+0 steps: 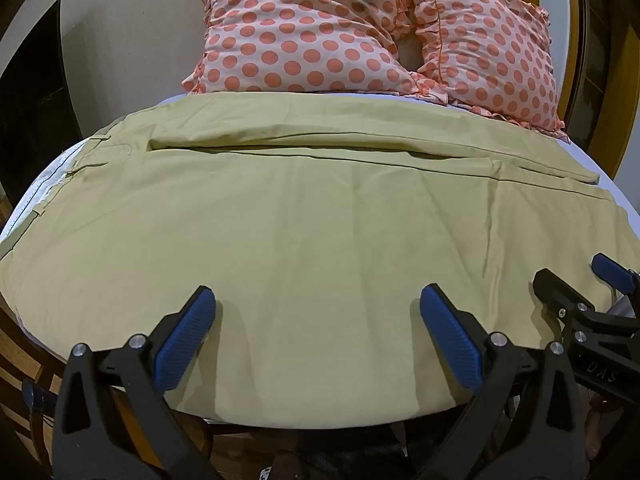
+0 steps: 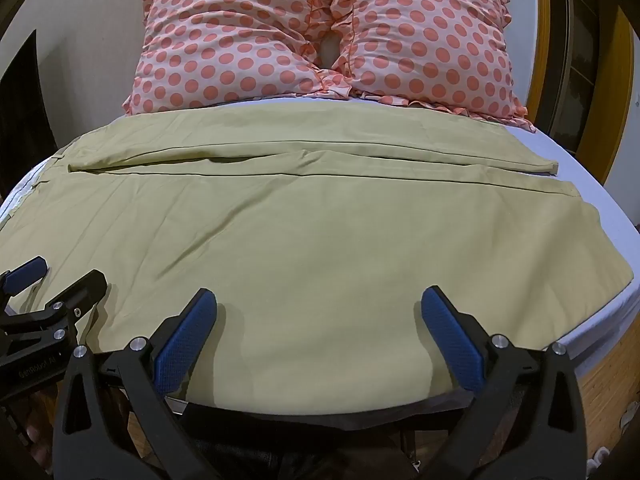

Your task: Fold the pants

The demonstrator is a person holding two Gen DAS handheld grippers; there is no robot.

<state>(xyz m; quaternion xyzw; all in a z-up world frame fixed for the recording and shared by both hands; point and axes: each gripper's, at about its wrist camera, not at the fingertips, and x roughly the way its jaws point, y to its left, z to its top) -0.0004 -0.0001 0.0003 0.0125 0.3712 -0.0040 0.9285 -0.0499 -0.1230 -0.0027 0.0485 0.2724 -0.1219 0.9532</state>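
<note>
Khaki pants (image 1: 304, 216) lie flat across the bed, waistband at the left, leg hems at the right; they also fill the right wrist view (image 2: 304, 224). The two legs lie side by side, the near one toward me. My left gripper (image 1: 318, 300) is open and empty, hovering over the near leg by the bed's front edge. My right gripper (image 2: 318, 300) is open and empty over the same leg, further right. In the left wrist view the right gripper (image 1: 576, 280) shows at the right edge. In the right wrist view the left gripper (image 2: 60, 272) shows at the left edge.
Two pink pillows with orange dots (image 1: 360, 28) lean at the head of the bed, behind the pants, also seen in the right wrist view (image 2: 320, 36). The white sheet (image 2: 592, 184) shows at the right. Wooden flooring (image 1: 24, 360) lies beyond the bed's near edge.
</note>
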